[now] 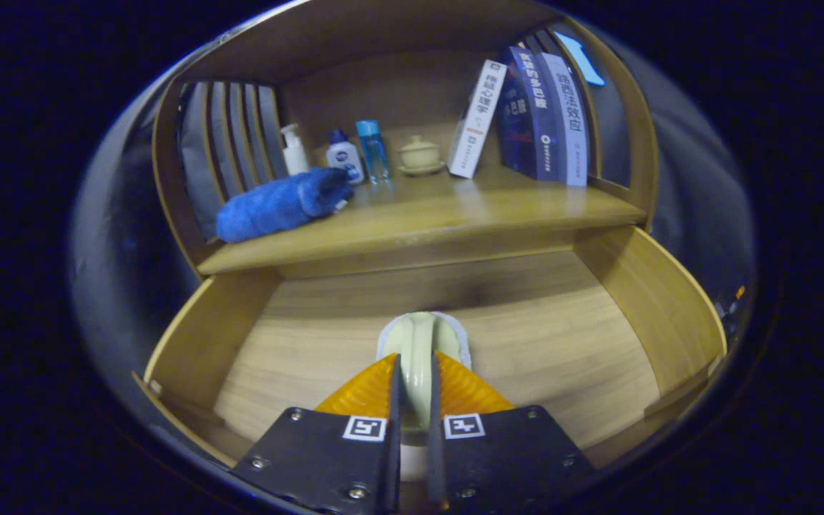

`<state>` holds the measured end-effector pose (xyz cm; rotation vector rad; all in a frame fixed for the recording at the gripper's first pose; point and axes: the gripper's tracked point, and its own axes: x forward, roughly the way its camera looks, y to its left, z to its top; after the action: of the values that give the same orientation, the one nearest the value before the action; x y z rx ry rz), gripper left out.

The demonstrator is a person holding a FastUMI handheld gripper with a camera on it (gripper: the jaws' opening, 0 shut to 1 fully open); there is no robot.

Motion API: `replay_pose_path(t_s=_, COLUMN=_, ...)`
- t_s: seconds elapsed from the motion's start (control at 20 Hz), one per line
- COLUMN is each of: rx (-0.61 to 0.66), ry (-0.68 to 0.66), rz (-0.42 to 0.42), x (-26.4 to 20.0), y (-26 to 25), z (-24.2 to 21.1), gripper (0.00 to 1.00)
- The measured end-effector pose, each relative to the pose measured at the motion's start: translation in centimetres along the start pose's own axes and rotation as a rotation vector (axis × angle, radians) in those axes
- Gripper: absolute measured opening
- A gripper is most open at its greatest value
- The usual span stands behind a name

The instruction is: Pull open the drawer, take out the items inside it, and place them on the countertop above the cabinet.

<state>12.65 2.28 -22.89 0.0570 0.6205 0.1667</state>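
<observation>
**Gripper camera looking down into the open drawer**

The camera is riding just behind the gripper (pixel 412 372), tilting down into the near drawer (pixel 626 286) at close range, and facing forward toward the countertop (pixel 455 214) and far back panel.

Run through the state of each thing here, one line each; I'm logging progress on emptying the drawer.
Drawer: pulled open.
Tongs: shut on the pale brush, over the drawer.
Pale brush: gripped by its handle between the fingers.
Blue towel: rolled up, lying on the countertop.
Lidded cup: lid on, upright.
Three bottles: upright, capped.
Books: leaning.
</observation>
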Motion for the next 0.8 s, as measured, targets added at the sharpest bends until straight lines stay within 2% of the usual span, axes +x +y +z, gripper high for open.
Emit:
replay_pose_path(t_s=0.2, rx=0.008, ry=-0.071, rz=0.041, x=-2.0, y=2.9, z=4.9, gripper=0.15)
replay_pose_path(t_s=0.45, rx=-0.131, ry=-0.161, rz=0.075, x=-4.2, y=6.0, z=11.1, gripper=0.15)
replay_pose_path(t_s=0.7, rx=-0.158, ry=-0.291, rz=0.055, x=-5.6, y=6.5, z=17.6, gripper=0.15)
replay_pose_path(t_s=0.8, rx=-0.148, ry=-0.305, rz=0.052, x=-4.9, y=6.4, z=18.6, gripper=0.15)
